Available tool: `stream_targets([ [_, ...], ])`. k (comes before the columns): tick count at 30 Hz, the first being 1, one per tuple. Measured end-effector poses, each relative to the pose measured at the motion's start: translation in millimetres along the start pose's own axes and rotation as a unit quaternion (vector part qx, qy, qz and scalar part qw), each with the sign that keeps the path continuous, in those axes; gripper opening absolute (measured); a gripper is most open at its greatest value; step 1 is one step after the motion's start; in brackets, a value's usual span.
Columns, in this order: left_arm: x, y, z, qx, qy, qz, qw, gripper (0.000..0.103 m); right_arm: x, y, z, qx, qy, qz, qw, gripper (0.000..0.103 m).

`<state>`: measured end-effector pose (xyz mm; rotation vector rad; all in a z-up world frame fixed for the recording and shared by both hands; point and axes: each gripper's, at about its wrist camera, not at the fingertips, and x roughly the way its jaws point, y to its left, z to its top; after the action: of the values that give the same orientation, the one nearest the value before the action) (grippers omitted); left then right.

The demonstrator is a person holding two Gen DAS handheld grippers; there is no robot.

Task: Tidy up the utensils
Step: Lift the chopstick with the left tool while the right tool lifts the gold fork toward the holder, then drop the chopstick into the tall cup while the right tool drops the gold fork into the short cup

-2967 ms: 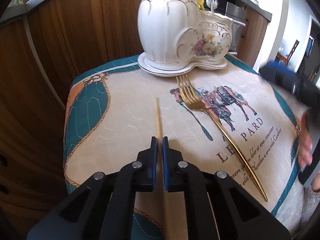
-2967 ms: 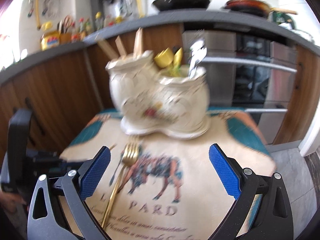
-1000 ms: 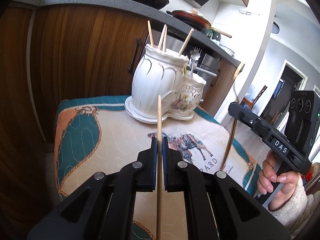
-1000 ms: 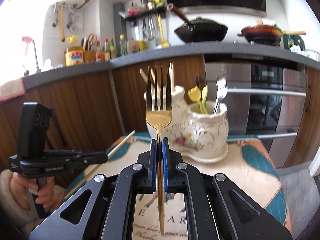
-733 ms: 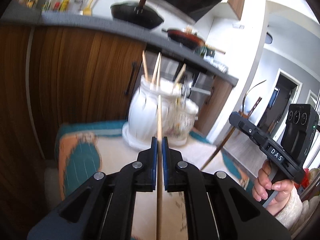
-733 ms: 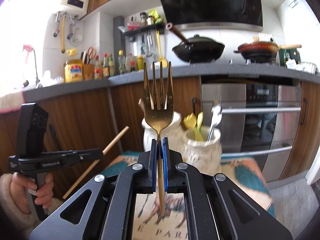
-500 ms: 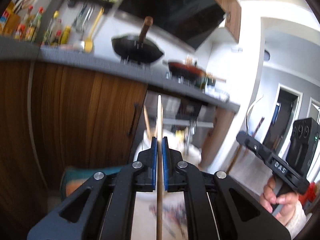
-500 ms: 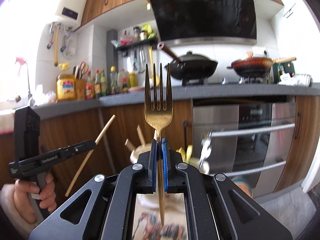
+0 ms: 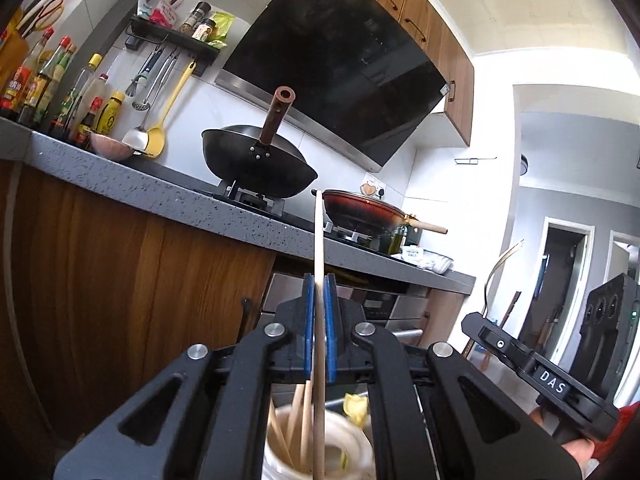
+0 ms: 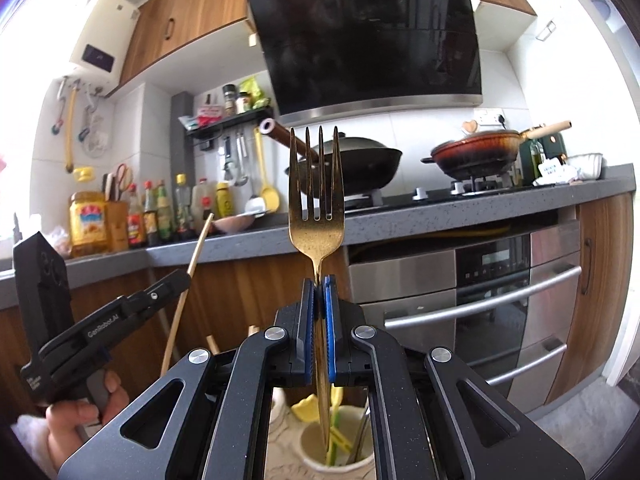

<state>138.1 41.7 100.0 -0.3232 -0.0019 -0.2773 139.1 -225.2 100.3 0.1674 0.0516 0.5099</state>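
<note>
**Both utensils lifted and poised over the holder**

Within the last second both tongs had risen from near the cloth-covered table and levelled out, so each camera now looked across the kitchen rather than down at the table.

The left tongs (image 9: 316, 328) stayed clamped tight on a chopstick (image 9: 318, 240), which stood upright through the jaws. Its lower end hung just below the tongs, over or just inside the mouth of the tall pot (image 9: 320, 448) that already held other chopsticks; the blur there hid whether it touched anything.

The right tongs (image 10: 319, 328) were likewise closed narrow on the gold fork (image 10: 317, 200), tines up above the jaws. The handle tip hung below them, over the small pot (image 10: 338, 456) with the yellow pieces inside; it looked at or just past the rim.

Each utensil had gone from lying on the table to standing over its own pot, so sorting appeared nearly done for this pair. What seemingly remained was to lower each a little and let go; a release too high might let the fork tip out.
</note>
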Motion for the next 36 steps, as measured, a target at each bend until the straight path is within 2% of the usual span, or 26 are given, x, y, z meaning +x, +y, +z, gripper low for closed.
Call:
stream_targets([
  [5, 19.2, -2.0, -10.3, 0.019, 0.004, 0.008, 0.9998, 0.005, 13.1, -14.0, -10.5, 0.017, 0.010, -0.006, 1.000, 0.006],
  [9, 28.5, 1.9, -14.5, 0.017, 0.004, 0.000, 0.9999, 0.005, 22.6, -20.9, -20.1, 0.028, 0.027, -0.003, 0.999, 0.006],
  [16, 32.3, 4.0, -24.6, 0.018, 0.010, -0.007, 0.9998, 0.005, 29.5, -14.0, -29.4, 0.017, 0.042, 0.000, 0.999, 0.006],
  [24, 8.2, 1.5, -29.3, 0.053, 0.024, 0.002, 0.9983, 0.005, 29.4, -12.4, -40.1, 0.002, 0.068, 0.006, 0.998, 0.006],
  [33, -15.8, -1.0, -28.4, 0.068, 0.071, 0.016, 0.9950, 0.005, 31.6, -13.2, -55.6, -0.003, 0.102, 0.008, 0.995, 0.006],
  [35, -14.6, -0.9, -31.4, 0.072, 0.086, 0.024, 0.9934, 0.009, 35.3, -15.5, -59.8, 0.000, 0.118, 0.007, 0.993, 0.006],
  [36, -14.4, 0.8, -33.4, 0.069, 0.091, 0.027, 0.9930, 0.015, 38.1, -17.4, -62.7, 0.006, 0.127, 0.008, 0.992, 0.006],
])
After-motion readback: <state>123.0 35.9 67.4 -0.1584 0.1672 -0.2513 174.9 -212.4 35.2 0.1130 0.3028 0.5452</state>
